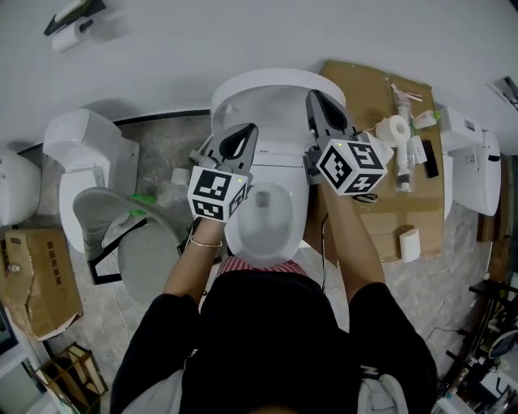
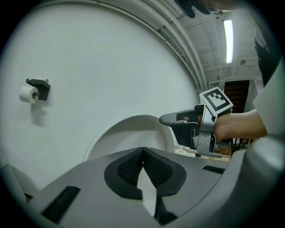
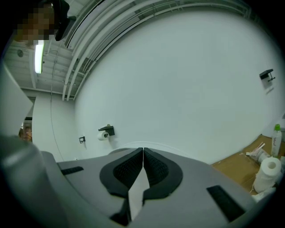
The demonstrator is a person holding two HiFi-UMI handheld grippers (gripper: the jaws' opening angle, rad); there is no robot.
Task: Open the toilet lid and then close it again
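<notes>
A white toilet stands against the wall in the head view, its bowl (image 1: 267, 220) just in front of the person. The lid (image 1: 267, 81) is raised and leans back near the wall. My left gripper (image 1: 250, 129) is over the bowl's left side, my right gripper (image 1: 312, 97) over its right side, and both point at the lid. In the left gripper view the shut jaws of the left gripper (image 2: 142, 149) meet in front of the upright lid (image 2: 129, 133), and the right gripper (image 2: 167, 119) shows beside it. The right gripper (image 3: 143, 150) is shut on nothing.
A second toilet (image 1: 81, 149) with a grey seat (image 1: 133, 242) stands at the left, with a cardboard box (image 1: 36, 279) near it. At the right, a cardboard sheet (image 1: 364, 89) carries a tissue roll (image 1: 394, 129) and bottles. A paper holder (image 1: 73, 24) hangs on the wall.
</notes>
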